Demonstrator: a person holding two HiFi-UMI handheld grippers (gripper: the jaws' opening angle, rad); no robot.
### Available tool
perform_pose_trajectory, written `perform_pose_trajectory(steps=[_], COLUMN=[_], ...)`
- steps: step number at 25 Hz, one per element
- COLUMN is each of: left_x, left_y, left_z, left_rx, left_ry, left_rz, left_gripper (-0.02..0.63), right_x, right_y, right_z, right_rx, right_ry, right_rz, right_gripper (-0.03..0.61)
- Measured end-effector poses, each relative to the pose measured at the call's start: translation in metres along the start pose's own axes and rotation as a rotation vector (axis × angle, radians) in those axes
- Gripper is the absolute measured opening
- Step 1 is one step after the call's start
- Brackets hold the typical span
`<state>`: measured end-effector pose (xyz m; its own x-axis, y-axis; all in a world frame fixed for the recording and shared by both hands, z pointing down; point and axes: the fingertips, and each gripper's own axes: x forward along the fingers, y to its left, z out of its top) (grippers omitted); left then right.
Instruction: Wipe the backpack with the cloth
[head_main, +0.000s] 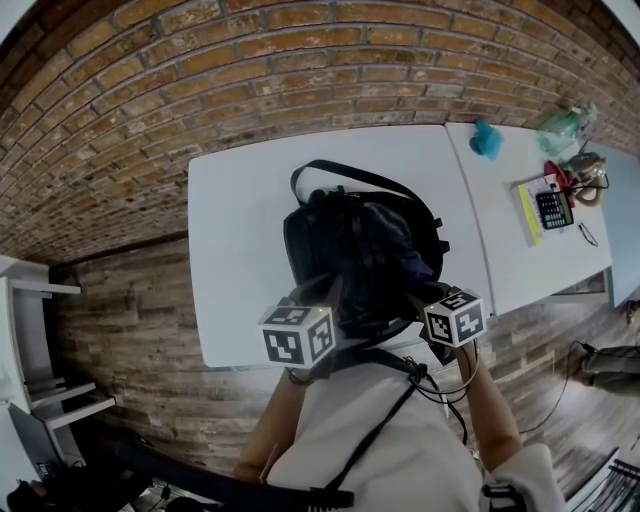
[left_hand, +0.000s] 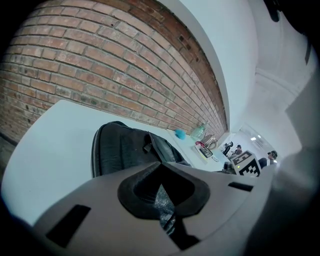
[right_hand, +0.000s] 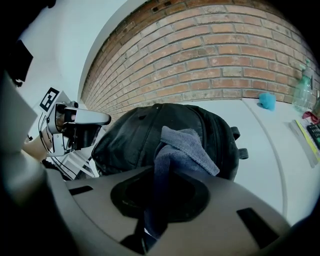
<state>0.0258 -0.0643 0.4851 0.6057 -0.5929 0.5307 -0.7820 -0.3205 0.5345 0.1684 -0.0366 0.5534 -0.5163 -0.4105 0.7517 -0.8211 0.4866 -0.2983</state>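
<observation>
A black backpack (head_main: 350, 245) lies on the white table (head_main: 240, 230), close to its near edge. It fills the middle of the right gripper view (right_hand: 135, 140) and shows beyond the jaws in the left gripper view (left_hand: 120, 150). My right gripper (right_hand: 155, 212) is shut on a grey-blue cloth (right_hand: 185, 147), which drapes over the top of the backpack; in the head view the cloth (head_main: 398, 243) lies on the pack's right side. My left gripper (left_hand: 165, 210) is shut on a fold of the backpack's shiny black fabric at its near left edge. In the head view both grippers (head_main: 325, 292) (head_main: 420, 297) sit at the pack's near side.
A second white table (head_main: 500, 250) adjoins on the right, carrying a teal object (head_main: 486, 139), a clear bottle (head_main: 560, 125) and a calculator on a notebook (head_main: 548, 208). A brick wall (head_main: 250, 70) runs behind. White shelving (head_main: 30, 330) stands at the far left.
</observation>
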Motion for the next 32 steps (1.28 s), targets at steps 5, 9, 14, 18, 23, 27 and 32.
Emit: perform_pose_trajectory(steps=[5,9,14,18,23,27,32], left_x=[0.000,0.000,-0.002,-0.003,-0.003,-0.004,-0.004], left_y=[-0.002,-0.002,-0.001,0.000,-0.002,-0.001,0.001], left_z=[-0.001,-0.001,-0.002,-0.002,-0.002,0.000,0.003], left_rx=[-0.004,-0.003,-0.005,-0.008,-0.018,-0.013,-0.011], left_ry=[0.003,-0.002,-0.008,-0.009,-0.011,-0.011,-0.013], left_rz=[0.001,0.000,0.003,0.004,-0.007,-0.006,-0.004], left_gripper=[0.003,0.003,0.003,0.003,0.003,0.003,0.003], right_x=[-0.006,-0.009,-0.010,-0.009,-0.009,-0.017,-0.033], right_y=[0.004,0.009,0.013,0.015,0.014,0.015,0.011], right_z=[-0.006,-0.013,-0.025,-0.030,-0.029,-0.020,0.028], right_rx=[0.024,0.022,0.072,0.067,0.046,0.069,0.059], right_ry=[-0.007,0.010,0.023,0.042,0.062,0.048,-0.054], right_rz=[0.008,0.018,0.046,0.049,0.049,0.071,0.091], right_gripper=[0.048,0.048,0.048,0.048,0.048,0.048,0.048])
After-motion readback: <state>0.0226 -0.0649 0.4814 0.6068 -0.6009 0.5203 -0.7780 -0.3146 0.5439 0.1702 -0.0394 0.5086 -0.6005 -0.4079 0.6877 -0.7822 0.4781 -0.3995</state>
